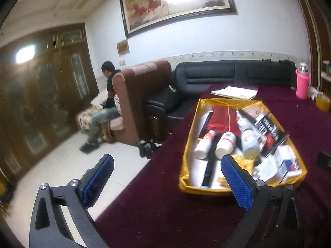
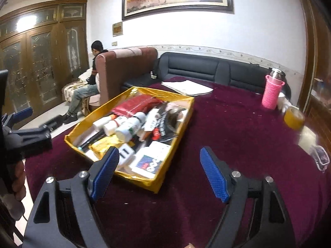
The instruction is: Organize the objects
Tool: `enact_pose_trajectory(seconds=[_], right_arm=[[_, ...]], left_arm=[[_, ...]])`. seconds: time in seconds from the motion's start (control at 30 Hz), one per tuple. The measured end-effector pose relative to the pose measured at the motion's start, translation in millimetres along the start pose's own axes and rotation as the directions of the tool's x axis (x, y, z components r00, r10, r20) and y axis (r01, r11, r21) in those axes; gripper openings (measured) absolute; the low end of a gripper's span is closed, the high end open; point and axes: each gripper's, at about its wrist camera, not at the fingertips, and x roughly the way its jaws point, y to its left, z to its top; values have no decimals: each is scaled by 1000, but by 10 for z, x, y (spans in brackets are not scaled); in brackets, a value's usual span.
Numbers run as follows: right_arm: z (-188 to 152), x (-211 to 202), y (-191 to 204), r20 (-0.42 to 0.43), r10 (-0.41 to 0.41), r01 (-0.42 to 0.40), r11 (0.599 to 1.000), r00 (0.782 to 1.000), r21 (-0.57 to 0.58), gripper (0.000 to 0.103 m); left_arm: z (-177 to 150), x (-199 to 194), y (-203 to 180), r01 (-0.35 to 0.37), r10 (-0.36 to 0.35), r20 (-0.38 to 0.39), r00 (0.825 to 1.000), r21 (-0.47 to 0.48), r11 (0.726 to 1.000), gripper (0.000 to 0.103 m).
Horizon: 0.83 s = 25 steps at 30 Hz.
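Note:
A yellow box (image 1: 187, 144) sits on the dark red tablecloth (image 1: 161, 202). It holds several white bottles (image 1: 225, 144), a red pouch (image 1: 222, 117), a black rod and small cartons. In the right wrist view the yellow box (image 2: 82, 124) lies ahead to the left, with white bottles (image 2: 124, 128) and a white carton (image 2: 153, 159) inside. My left gripper (image 1: 166, 169) is open and empty, near the box's front left corner. My right gripper (image 2: 160, 161) is open and empty, just in front of the box's near edge. The left gripper (image 2: 20, 124) also shows at that view's left edge.
A pink-sleeved flask (image 2: 272, 93), a jar of amber liquid (image 2: 293, 117) and a clear plastic piece (image 2: 321, 159) stand at the table's right. White papers (image 2: 187, 87) lie at the far edge. A person (image 1: 103, 107) sits beyond on a brown sofa, beside a black sofa (image 1: 217, 76).

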Motion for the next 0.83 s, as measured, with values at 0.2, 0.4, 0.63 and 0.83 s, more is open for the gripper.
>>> enact_pose_trajectory(seconds=[0.2,0.4,0.63,0.83], right_arm=[[-51,-26,189,13,-22,22,998,1000,-54,81],[-81,3,215,-2,-21,21,998,1000,-54,81],[-107,18,178,-11,-3,2,1000,1000,-29,81],[-105,19,158,-8,1,-1,1000,1000,-19,81]], left_arm=[[-76,12,75,12,-12,-3,1000,-14,1000,102],[-110,7,99,15,-16,-13,1000,-5,1000,102],[-133,-15,84,20,-20,-18,1000,20,1000,102],[-159,-42,85,2,-1,-9,1000,28,1000,102]])
